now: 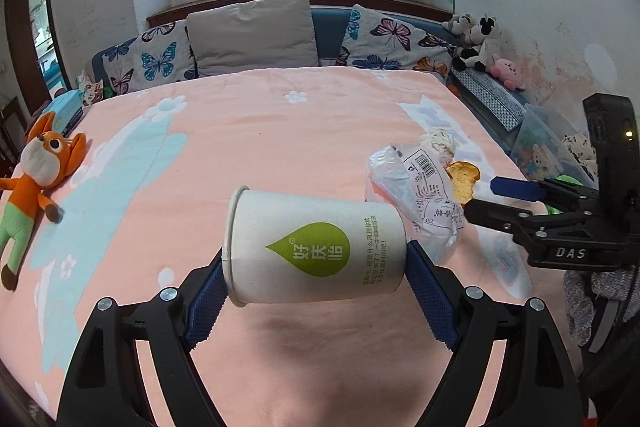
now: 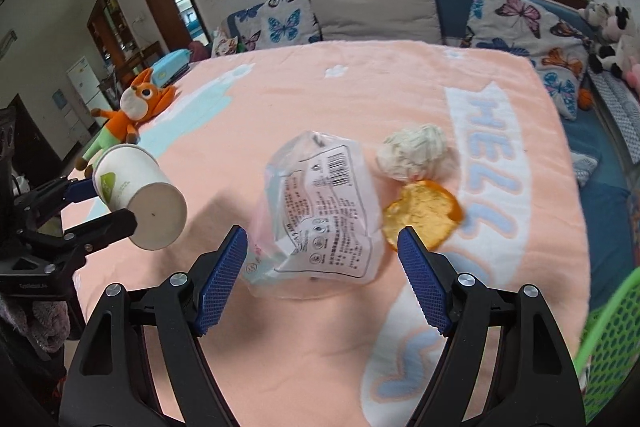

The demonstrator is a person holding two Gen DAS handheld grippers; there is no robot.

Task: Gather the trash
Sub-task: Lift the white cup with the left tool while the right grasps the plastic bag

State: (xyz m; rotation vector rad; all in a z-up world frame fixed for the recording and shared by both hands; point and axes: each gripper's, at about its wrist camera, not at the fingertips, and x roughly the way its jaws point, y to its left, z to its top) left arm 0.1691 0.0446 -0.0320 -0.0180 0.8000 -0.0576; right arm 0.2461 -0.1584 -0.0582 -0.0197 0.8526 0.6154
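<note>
A peach bedspread [image 2: 352,99] covers the bed under a bright window, pillows stacked against the headboard. The left gripper [image 1: 316,279] is clamped end to end on a paper cup [image 1: 316,247], one blue pad against the rim and the other against the base, with the cup lying sideways above the bed; that grip looks risky, since the thin rim could buckle and let the cup pop free. The right gripper [image 2: 322,267] hangs with its fingers spread wide and nothing between them, straddling a clear plastic wrapper [image 2: 324,203] on the bedspread. The slick film could slide away or fold instead of being caught. Just beyond the wrapper lie an orange peel [image 2: 422,215] and a crumpled tissue [image 2: 414,151], touching each other. A green mesh basket [image 2: 608,347] shows at the right edge, a stuffed fox [image 2: 136,107] far left.
</note>
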